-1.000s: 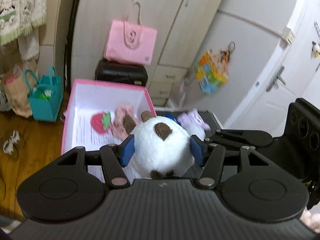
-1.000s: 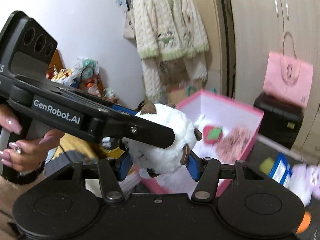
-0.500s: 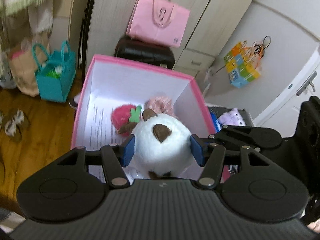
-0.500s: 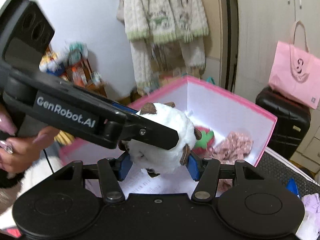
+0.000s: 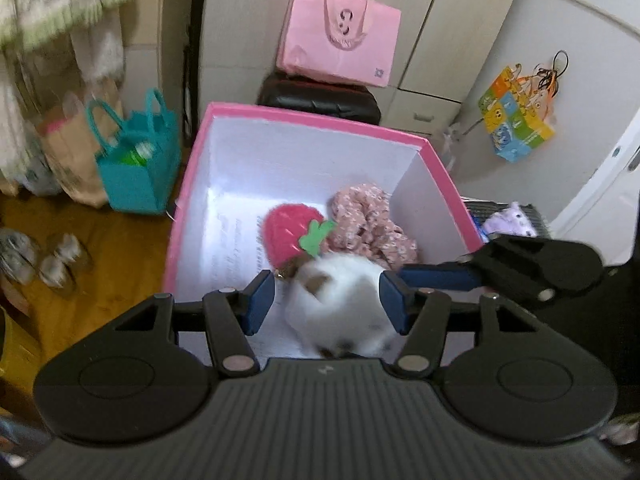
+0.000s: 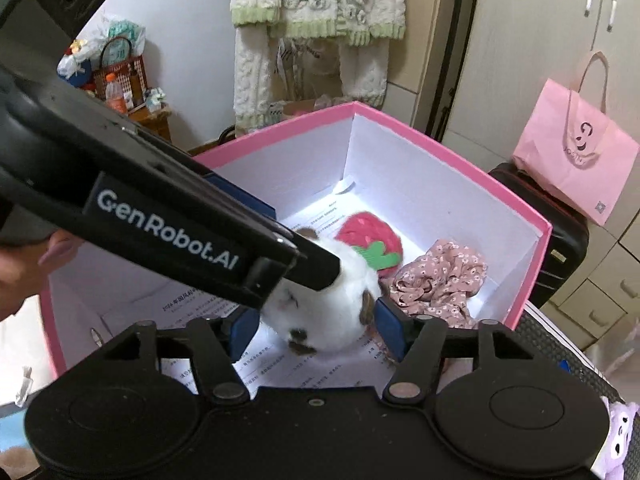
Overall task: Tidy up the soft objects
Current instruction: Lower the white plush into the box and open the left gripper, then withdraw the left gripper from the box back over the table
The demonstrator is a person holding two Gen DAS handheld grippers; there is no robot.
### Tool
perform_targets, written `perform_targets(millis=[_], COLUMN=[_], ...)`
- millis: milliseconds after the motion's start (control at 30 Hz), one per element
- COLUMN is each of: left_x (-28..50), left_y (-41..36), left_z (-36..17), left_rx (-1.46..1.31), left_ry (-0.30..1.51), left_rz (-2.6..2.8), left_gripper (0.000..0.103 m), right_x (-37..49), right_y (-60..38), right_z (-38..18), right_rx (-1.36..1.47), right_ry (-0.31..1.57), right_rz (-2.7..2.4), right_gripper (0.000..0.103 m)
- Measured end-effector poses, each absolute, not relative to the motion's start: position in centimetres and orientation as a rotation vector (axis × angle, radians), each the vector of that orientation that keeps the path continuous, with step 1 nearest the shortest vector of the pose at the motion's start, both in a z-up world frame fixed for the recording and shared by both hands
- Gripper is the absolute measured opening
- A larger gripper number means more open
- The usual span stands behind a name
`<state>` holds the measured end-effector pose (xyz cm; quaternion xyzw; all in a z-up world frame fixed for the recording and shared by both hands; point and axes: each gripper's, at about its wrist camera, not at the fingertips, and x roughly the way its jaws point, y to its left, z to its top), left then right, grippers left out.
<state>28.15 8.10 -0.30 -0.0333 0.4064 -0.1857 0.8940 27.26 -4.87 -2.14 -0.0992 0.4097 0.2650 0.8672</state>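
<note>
You are holding both grippers over the open pink box, and the white plush ball with brown patches is sitting low inside it, blurred, on the printed paper lining the bottom. Your left gripper is showing its blue pads spread, with a clear gap on the left side of the plush, so it is not pinching the toy. Your right gripper is framing the same plush between its fingers; the right pad is sitting right against a brown patch, while the left one is partly hidden behind the other tool's black arm, so you cannot tell whether it is squeezing or just bracketing. Just beyond the plush, the red strawberry toy with its green leaf is lying touching it, and the pink floral fabric is bunching beside that, toward the box's right wall. A purple plush is lying outside the box, past its right wall, and a pink paper bag is standing behind it
</note>
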Motion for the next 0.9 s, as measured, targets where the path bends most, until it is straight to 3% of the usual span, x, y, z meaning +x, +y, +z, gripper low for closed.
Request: perform_targets(millis=[900], left_x=[15.1], left_y=[8.0], left_z=[7.9], left_rx=[0.12], left_ry=[0.742], left_rz=[-0.446], left_gripper=[0.072], right_x=[14.5], right_y=[-11.9], right_z=[7.6], right_rx=[-0.117], right_ry=[0.729], right_rz=[0.57], right_gripper=[0.078])
